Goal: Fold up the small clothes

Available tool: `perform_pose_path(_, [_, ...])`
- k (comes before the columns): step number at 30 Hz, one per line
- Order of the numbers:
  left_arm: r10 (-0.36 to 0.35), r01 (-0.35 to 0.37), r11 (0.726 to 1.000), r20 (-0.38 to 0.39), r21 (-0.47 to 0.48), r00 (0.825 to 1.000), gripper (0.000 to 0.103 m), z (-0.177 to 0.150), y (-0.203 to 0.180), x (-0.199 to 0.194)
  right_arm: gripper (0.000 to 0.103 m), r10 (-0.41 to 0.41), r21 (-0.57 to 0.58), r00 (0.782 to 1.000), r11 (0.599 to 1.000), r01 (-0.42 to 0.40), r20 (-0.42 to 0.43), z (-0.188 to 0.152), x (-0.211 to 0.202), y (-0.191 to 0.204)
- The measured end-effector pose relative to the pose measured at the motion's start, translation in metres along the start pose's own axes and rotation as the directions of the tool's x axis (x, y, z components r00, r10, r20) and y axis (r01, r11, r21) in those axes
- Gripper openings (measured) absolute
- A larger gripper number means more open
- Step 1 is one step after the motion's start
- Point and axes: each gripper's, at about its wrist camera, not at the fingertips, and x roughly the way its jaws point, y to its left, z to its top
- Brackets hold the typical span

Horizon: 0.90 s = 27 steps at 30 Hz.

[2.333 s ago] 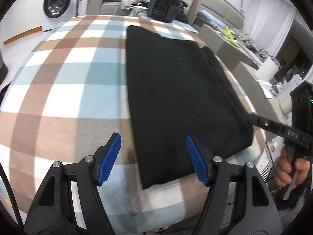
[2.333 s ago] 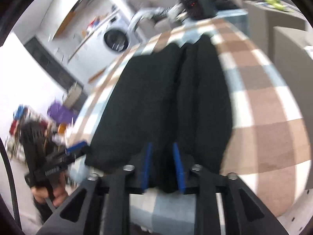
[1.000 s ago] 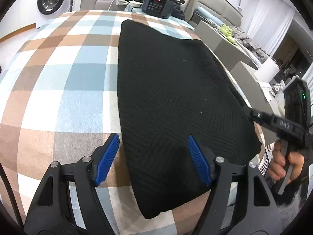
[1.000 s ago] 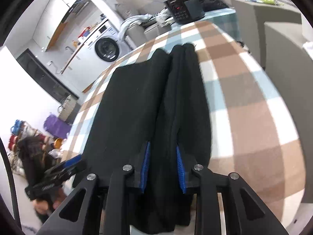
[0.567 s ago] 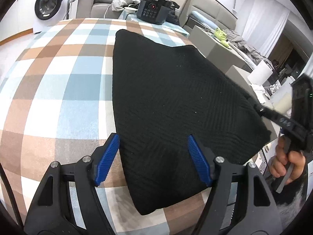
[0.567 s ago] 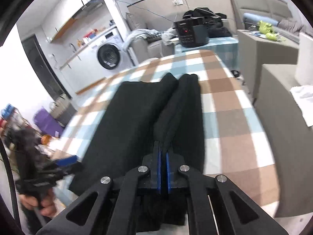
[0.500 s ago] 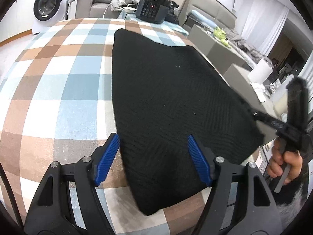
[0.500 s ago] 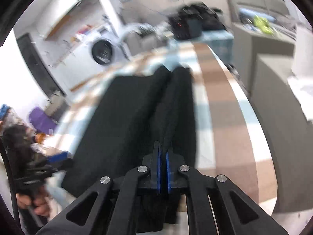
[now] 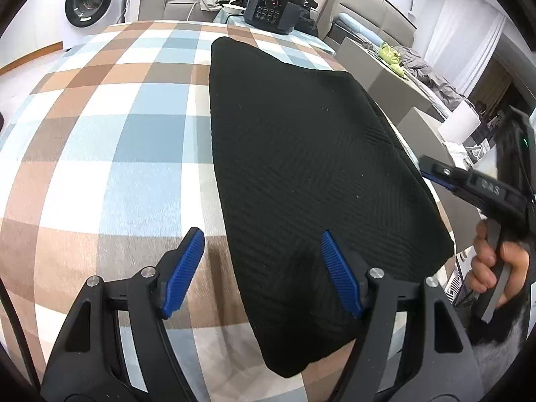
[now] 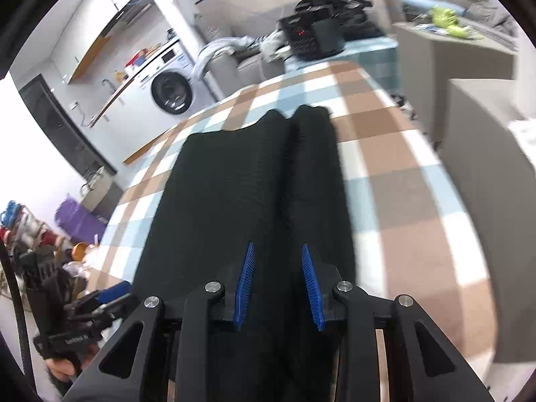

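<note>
Lying flat on the checked tablecloth [image 9: 110,140], the black knit garment [image 9: 301,167] spans both grippers.
Left gripper [image 9: 264,268] gapes wide over its near edge; right gripper [image 10: 278,281] is opening, a fabric ridge between unpressed pads.

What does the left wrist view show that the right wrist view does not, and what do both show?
Only the left wrist view: the garment's flat top face and the hand gripping the right gripper.

Only the right wrist view: the garment's long fold crease, the right gripper's jaws opening with cloth between them, a purple bag on the floor.

Both: the checked tablecloth, the washing machine, the black cooker, the open left gripper.
</note>
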Motion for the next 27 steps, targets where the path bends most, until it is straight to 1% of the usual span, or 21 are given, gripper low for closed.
perform_pose_path(1, [0.004, -0.004, 1.000, -0.001, -0.004, 1.000, 0.070, 0.002, 0.001, 0.001, 0.030, 0.018, -0.001, 0.999, 1.000, -0.018, -0.030, 0.004, 0.011, 0.002])
perform_pose_path(3, [0.007, -0.007, 1.000, 0.000, -0.013, 1.000, 0.070, 0.004, 0.003, 0.003, 0.030, 0.014, -0.006, 0.994, 1.000, -0.015, -0.110, 0.008, 0.035, 0.005])
perform_pose_path(4, [0.007, -0.007, 1.000, 0.003, -0.016, 1.000, 0.070, 0.006, 0.003, 0.002, 0.027, 0.009, -0.012, 0.993, 1.000, -0.011, -0.121, 0.009, 0.042, 0.005])
perform_pose_path(5, [0.007, -0.006, 1.000, 0.007, -0.018, 1.000, 0.070, 0.007, 0.004, 0.002, 0.015, 0.006, -0.026, 0.992, 1.000, -0.009, -0.125, 0.011, 0.048, 0.008])
perform_pose_path(6, [0.007, -0.007, 1.000, 0.010, -0.019, 1.000, 0.070, 0.008, 0.004, 0.001, 0.009, 0.003, -0.049, 0.992, 0.999, -0.010, -0.126, 0.014, 0.051, 0.012])
perform_pose_path(7, [0.009, -0.008, 1.000, 0.013, -0.020, 1.000, 0.070, 0.009, 0.004, 0.000, 0.009, -0.002, -0.076, 0.994, 0.997, -0.006, -0.112, 0.017, 0.048, 0.016])
perform_pose_path(9, [0.013, -0.012, 1.000, 0.016, -0.021, 1.000, 0.070, 0.011, 0.004, -0.002, 0.008, -0.033, -0.154, 0.999, 0.988, 0.026, -0.043, 0.018, 0.032, 0.031])
perform_pose_path(10, [0.014, -0.013, 1.000, 0.019, -0.020, 1.000, 0.070, 0.011, 0.004, -0.003, 0.008, -0.040, -0.158, 0.999, 0.987, 0.036, -0.023, 0.020, 0.025, 0.034])
perform_pose_path(11, [0.011, -0.011, 1.000, 0.022, -0.018, 1.000, 0.070, 0.011, 0.003, -0.004, 0.008, -0.043, -0.144, 0.999, 0.989, 0.039, -0.022, 0.021, 0.023, 0.033])
perform_pose_path(13, [0.007, -0.007, 1.000, 0.023, -0.018, 1.000, 0.070, 0.011, 0.003, -0.004, 0.008, -0.106, -0.134, 0.994, 0.986, 0.101, -0.030, 0.018, 0.027, 0.027])
perform_pose_path(15, [0.003, -0.003, 1.000, 0.012, -0.016, 1.000, 0.070, 0.011, 0.002, 0.000, 0.009, -0.133, -0.116, 0.989, 0.985, 0.125, -0.065, 0.015, 0.042, 0.019])
perform_pose_path(16, [0.006, -0.005, 1.000, 0.007, -0.015, 1.000, 0.070, 0.010, 0.001, 0.001, 0.012, -0.121, -0.089, 0.989, 0.990, 0.113, -0.082, 0.012, 0.044, 0.014])
perform_pose_path(17, [0.010, -0.010, 1.000, 0.003, -0.011, 1.000, 0.070, 0.009, 0.000, 0.002, 0.013, -0.109, -0.065, 0.989, 0.993, 0.103, -0.099, 0.011, 0.044, 0.009])
perform_pose_path(18, [0.010, -0.010, 1.000, 0.003, -0.004, 1.000, 0.070, 0.008, -0.001, 0.001, 0.015, -0.080, -0.039, 0.990, 0.996, 0.076, -0.113, 0.008, 0.039, 0.005])
perform_pose_path(19, [0.008, -0.008, 1.000, 0.005, -0.002, 1.000, 0.070, 0.007, -0.002, 0.000, 0.018, -0.051, -0.028, 0.993, 0.998, 0.048, -0.107, 0.006, 0.034, 0.003])
perform_pose_path(20, [0.004, -0.004, 1.000, 0.007, -0.002, 1.000, 0.070, 0.006, -0.002, -0.002, 0.024, -0.020, -0.016, 0.995, 1.000, 0.018, -0.093, 0.000, 0.026, 0.000])
perform_pose_path(21, [0.000, 0.000, 1.000, 0.007, -0.003, 1.000, 0.070, 0.006, -0.003, -0.002, 0.026, 0.005, -0.001, 0.996, 1.000, -0.005, -0.088, -0.006, 0.017, -0.002])
perform_pose_path(23, [-0.007, 0.007, 1.000, 0.007, -0.005, 1.000, 0.070, 0.005, -0.004, -0.002, 0.026, 0.052, 0.031, 0.995, 0.998, -0.050, -0.080, -0.024, 0.001, -0.005])
perform_pose_path(25, [-0.011, 0.011, 1.000, 0.001, 0.000, 1.000, 0.070, 0.003, -0.007, -0.001, 0.027, 0.060, 0.046, 0.995, 0.997, -0.056, -0.080, -0.045, -0.011, -0.006])
perform_pose_path(27, [-0.017, 0.017, 1.000, -0.006, 0.005, 1.000, 0.070, 0.001, -0.010, 0.000, 0.026, 0.073, 0.062, 0.996, 0.996, -0.069, -0.055, -0.060, -0.020, -0.007])
